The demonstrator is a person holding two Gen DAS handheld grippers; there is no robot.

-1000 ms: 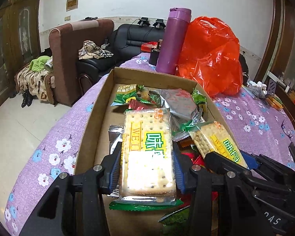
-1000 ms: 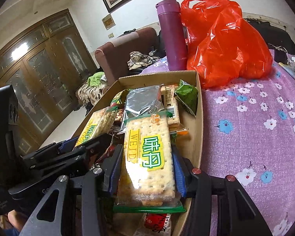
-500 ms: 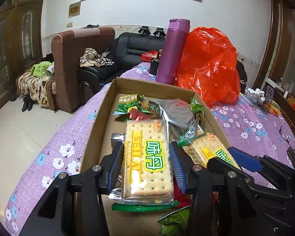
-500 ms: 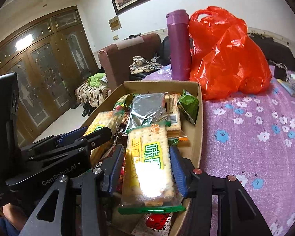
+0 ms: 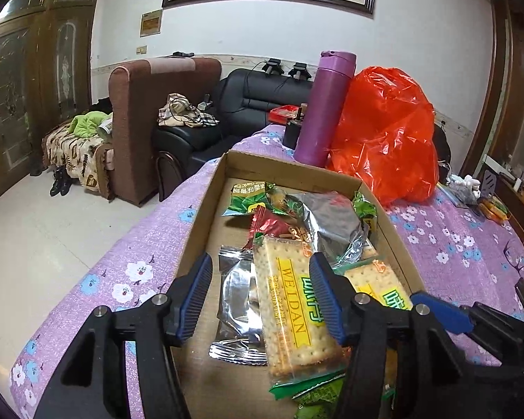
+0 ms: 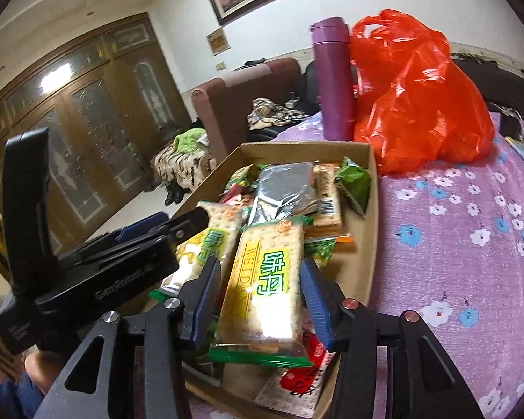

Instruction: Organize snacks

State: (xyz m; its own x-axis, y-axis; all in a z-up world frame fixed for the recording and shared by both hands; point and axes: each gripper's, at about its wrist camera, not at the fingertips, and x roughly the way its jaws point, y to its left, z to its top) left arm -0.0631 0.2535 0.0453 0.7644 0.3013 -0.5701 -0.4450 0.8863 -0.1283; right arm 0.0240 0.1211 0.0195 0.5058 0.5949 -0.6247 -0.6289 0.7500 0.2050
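Tabletop cloth (image 6: 454,279): purple, white and blue flower print. Box (image 5: 206,216): plain brown cardboard. Cracker pack (image 6: 262,289) in right gripper (image 6: 260,300): pale biscuit, yellow band, green characters, green end seal. Same colours on cracker pack under left gripper (image 5: 290,300). Gripper pads blue, frames black, both sides. Foil pouch (image 5: 237,310): silver. Far end of box: green wrappers (image 5: 251,202), one dark red (image 5: 269,223). Bottle (image 5: 323,108) at far edge: solid purple. Plastic bag (image 5: 384,136) beside it: orange-red, translucent. Armchair (image 5: 136,111): brown.

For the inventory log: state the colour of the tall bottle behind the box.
Purple bottle, clearest in the right wrist view.
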